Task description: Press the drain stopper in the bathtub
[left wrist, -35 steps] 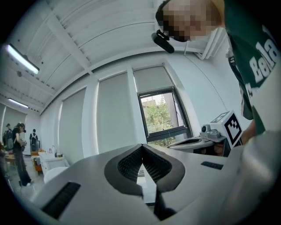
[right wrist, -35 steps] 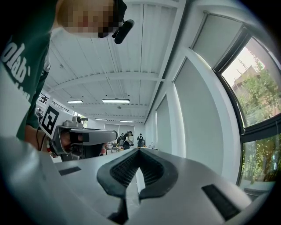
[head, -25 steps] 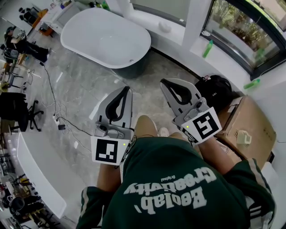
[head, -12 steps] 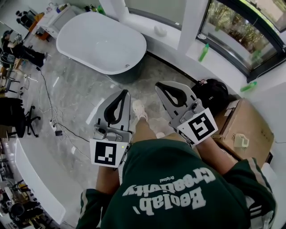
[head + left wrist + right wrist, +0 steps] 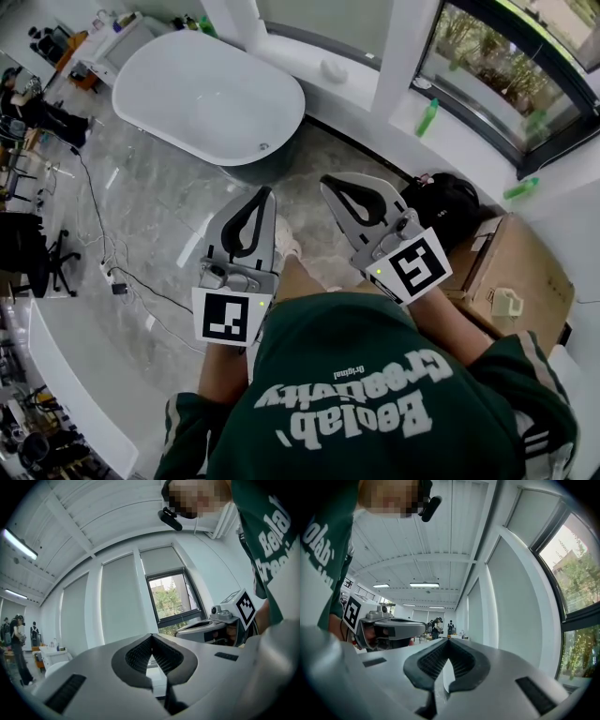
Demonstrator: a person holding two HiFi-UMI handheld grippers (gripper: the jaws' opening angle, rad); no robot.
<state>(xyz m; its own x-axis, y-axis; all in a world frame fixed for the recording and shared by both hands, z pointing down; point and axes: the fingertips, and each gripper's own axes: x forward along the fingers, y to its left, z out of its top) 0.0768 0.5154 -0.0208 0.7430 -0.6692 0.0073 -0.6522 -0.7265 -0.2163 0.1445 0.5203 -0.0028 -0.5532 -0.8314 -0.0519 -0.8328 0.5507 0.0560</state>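
Note:
The white oval bathtub [image 5: 211,98] stands on the marble floor at the upper left of the head view. Its small round drain stopper [image 5: 263,146] sits near the tub's near end. My left gripper [image 5: 265,192] is held level in front of the person's body, shut with nothing in it, and well short of the tub. My right gripper [image 5: 328,180] is beside it, also shut and empty. In the left gripper view the jaw tips [image 5: 151,634] meet, and the right gripper [image 5: 206,627] shows alongside. The right gripper view shows its own tips [image 5: 448,640] closed.
Green bottles [image 5: 428,117] stand on the window ledge, with a white pillar [image 5: 403,47] beside them. A black bag [image 5: 459,202] and a cardboard box [image 5: 516,272] lie at the right. Cables [image 5: 122,272] trail over the floor at the left, near a white counter [image 5: 75,375].
The person has stepped toward the bathtub, so it sits a little nearer in the head view. Both grippers have moved forward together and stay shut.

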